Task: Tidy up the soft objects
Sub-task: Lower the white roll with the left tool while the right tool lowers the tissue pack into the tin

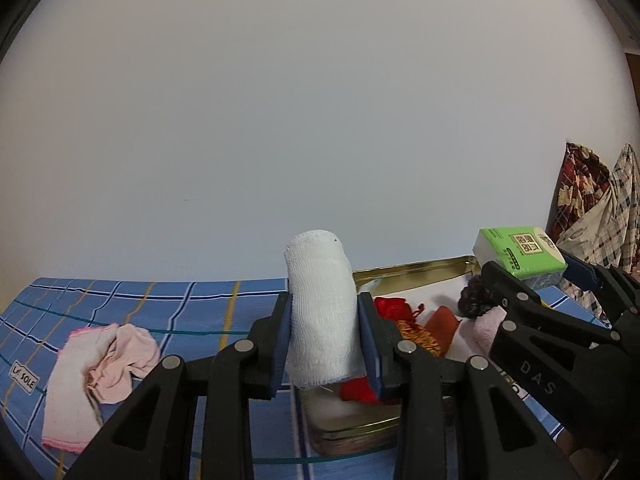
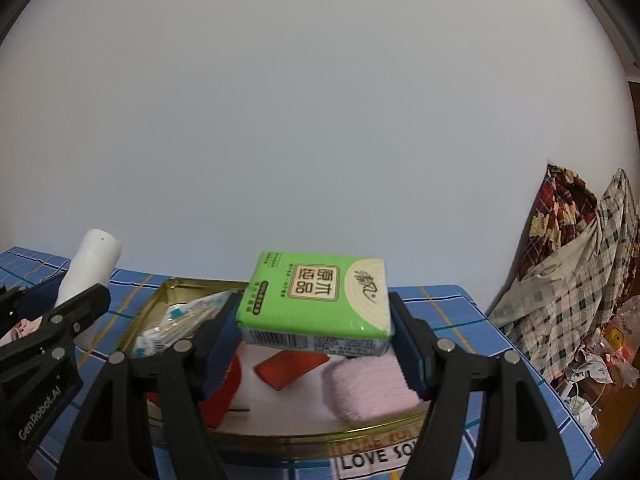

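Two black grippers [image 1: 324, 344] [image 2: 316, 344] are in view. Each kind of soft thing counts one: white gauze roll [image 1: 322, 312], green tissue pack [image 2: 316, 300], folded pink towel [image 2: 372, 388], crumpled pink cloth [image 1: 96, 372]. One gold tin tray [image 2: 280, 436] sits on one blue plaid tablecloth [image 1: 160, 300].

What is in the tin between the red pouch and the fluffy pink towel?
A flat red packet lies on the tin's white floor between the red pouch and the pink towel. The right wrist view shows it best.
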A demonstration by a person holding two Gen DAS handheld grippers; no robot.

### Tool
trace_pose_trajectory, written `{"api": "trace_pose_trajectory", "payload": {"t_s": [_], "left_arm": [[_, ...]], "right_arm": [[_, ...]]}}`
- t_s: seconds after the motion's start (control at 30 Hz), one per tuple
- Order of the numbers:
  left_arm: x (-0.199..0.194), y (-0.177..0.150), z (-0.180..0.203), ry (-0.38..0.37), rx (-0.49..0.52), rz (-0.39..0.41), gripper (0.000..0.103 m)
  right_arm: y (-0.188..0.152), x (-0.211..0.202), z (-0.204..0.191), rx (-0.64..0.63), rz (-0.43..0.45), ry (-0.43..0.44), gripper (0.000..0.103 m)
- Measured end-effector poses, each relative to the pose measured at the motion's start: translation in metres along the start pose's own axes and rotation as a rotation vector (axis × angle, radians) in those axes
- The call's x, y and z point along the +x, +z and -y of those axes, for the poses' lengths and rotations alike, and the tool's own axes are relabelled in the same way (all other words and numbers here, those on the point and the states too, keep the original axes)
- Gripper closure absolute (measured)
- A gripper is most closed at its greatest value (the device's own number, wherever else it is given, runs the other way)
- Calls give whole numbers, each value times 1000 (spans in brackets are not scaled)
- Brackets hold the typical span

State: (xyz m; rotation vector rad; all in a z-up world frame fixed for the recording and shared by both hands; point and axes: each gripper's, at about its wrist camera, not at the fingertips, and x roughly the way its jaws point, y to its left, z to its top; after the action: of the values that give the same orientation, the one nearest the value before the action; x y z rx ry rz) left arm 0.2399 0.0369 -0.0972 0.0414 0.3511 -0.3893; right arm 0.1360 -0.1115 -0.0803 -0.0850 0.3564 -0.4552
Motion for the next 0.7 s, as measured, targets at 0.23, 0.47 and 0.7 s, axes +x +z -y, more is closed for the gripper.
{"api": "trace_pose_trajectory", "payload": {"t_s": [0.23,0.47,0.7], "left_arm": [[5,2,15,-22,12,-3,68],[11,3,28,-33,19,-10,68],[19,5,40,-47,27,-18,68]], "right_arm": [[-1,5,26,15,-7,-24,32],[-3,17,46,29,-24,-44,32],[-5,27,59,35,-40,-59,32]]}}
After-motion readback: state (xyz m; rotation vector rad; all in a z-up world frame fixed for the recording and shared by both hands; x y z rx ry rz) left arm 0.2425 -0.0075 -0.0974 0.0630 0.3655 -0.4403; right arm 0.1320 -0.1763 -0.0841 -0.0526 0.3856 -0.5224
